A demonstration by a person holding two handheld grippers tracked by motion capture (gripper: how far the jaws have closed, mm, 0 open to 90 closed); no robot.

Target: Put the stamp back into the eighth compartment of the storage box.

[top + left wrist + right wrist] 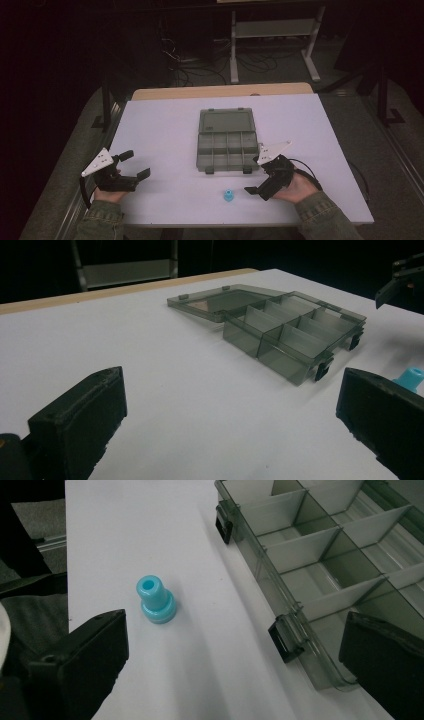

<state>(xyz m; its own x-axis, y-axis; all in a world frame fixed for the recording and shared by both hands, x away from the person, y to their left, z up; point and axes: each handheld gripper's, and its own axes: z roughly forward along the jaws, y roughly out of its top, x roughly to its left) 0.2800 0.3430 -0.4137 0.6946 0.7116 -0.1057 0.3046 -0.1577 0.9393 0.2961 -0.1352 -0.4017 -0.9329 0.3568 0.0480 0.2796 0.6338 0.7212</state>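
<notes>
- a white desk (165, 130) carries a smoky grey, see-through compartment box (227, 147), which sits near the middle of the desk, a little toward the far edge.
- the box lid (225, 121) is swung fully open and lies flat on the desk on the far side of the box; two dark latches (209, 170) hang on the box's near wall.
- the box's compartments, split by thin dividers, look empty in both gripper views.
- a small blue plastic piece (228, 195) stands upright near the desk's near edge, just in front of the box and apart from it; in the right gripper view it shows a wider base, a narrower neck and a hole in its top.
- the left gripper (131, 165) is held in the person's left hand (107, 194) near the desk's near left corner; its jaws are spread wide with nothing between them.
- the right gripper (254, 175) is in the right hand (297, 187) beside the box's near right corner; its jaws are released and wide apart, one jaw toward the blue piece, the other by the box's wall, gripping nothing.
- green sleeves (325, 215) cover both forearms at the near edge.
</notes>
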